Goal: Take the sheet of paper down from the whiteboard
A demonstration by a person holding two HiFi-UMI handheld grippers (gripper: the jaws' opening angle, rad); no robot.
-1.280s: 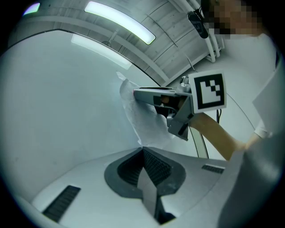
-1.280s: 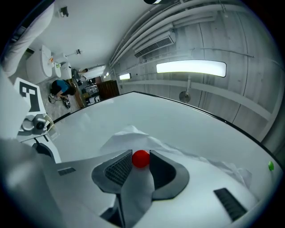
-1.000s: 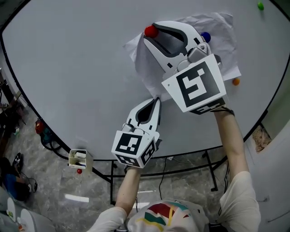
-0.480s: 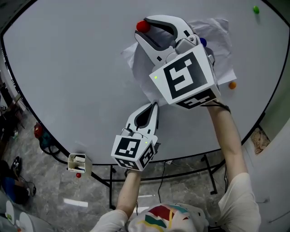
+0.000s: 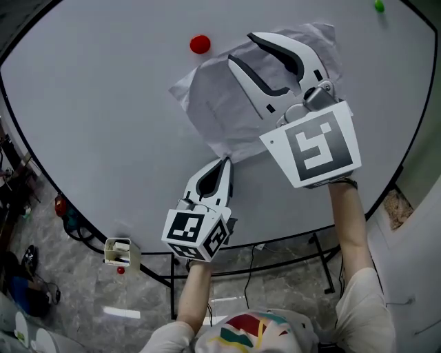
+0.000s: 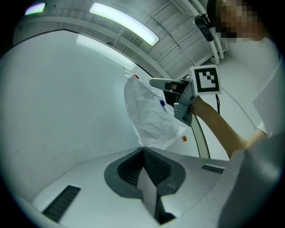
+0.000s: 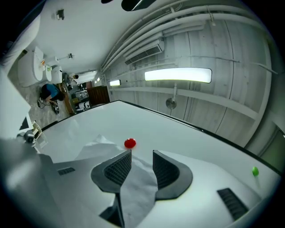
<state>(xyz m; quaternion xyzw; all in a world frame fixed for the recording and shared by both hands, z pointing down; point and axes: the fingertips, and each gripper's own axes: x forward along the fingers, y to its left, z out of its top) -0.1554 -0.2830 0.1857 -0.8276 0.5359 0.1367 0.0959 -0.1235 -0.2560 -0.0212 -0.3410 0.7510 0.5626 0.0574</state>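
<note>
A crumpled white sheet of paper [image 5: 220,103] lies against the whiteboard [image 5: 103,103]. My left gripper [image 5: 225,160] is shut on the sheet's lower corner [image 6: 143,149]. My right gripper [image 5: 242,48] stands open over the sheet's upper part, with paper showing through the gap between its jaws [image 7: 142,153]. A red magnet [image 5: 200,44] [image 7: 130,143] sits on bare board just beyond the sheet's upper left edge, apart from the right gripper. In the left gripper view a blue magnet [image 6: 163,103] is on the paper [image 6: 149,116], near the right gripper [image 6: 160,83].
A green magnet [image 5: 378,5] [image 7: 254,171] sticks at the board's far right. An orange magnet [image 6: 184,138] sits by the sheet's right edge. A small white holder [image 5: 118,249] hangs at the board's lower rim, above the stand's legs and the floor.
My right gripper has moved right, away from the red magnet that was at its jaw tip. The magnet now sits off the paper's corner. The left gripper has kept its hold.
</note>
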